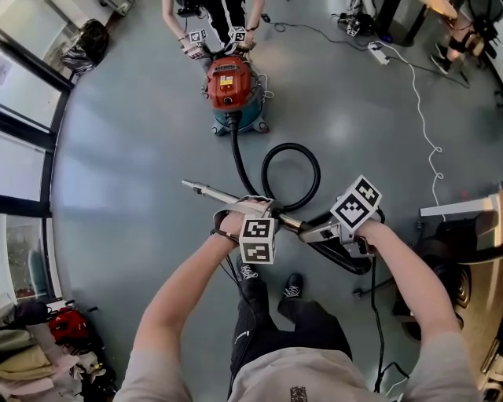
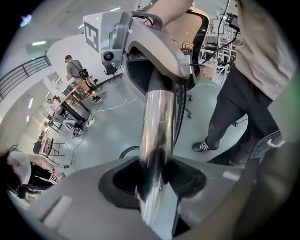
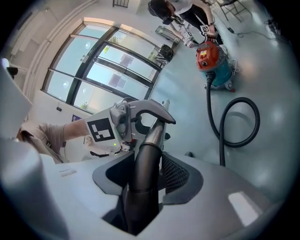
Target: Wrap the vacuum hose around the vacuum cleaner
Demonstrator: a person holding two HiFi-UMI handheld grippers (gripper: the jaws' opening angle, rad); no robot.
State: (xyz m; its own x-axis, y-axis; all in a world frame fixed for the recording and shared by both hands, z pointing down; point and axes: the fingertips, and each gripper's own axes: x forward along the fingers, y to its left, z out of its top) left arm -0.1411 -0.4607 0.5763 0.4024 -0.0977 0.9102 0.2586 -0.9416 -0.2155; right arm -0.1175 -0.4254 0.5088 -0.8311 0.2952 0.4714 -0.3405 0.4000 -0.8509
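Floor (image 1: 118, 173), smooth and grey, fills most of the head view. The vacuum cleaner (image 1: 229, 85) stands on it at the far side, a teal drum closed by a red top, so what is in the drum cannot be seen. A second person (image 1: 212, 12) stands just behind it, with two marker-cube grippers held low over the top. The black hose (image 1: 235, 149) leaves the front of the vacuum cleaner and runs toward the wearer. It curls into one loop lying flat on the floor and then rises to the wearer's hands; none of it is wound round the machine. A white cable (image 1: 420, 110) snakes across the floor at the right, well apart from the hose.

Both bare forearms reach forward and down, side by side, above the wearer's dark trousers and black shoes. The wand (image 1: 206, 189), a chrome tube, slants out to the left, clear of the floor. The left gripper (image 2: 153, 180) points steeply down and is clamped across this tube, with a pad pressed against each side. The right gripper (image 3: 144, 185) is tilted less steeply and is closed on the cuff (image 3: 146, 161), the dark rigid end where hose and wand join. Its ribbed pads hug the cuff on both sides. Each gripper view looks along the tube at the other gripper's marker cube
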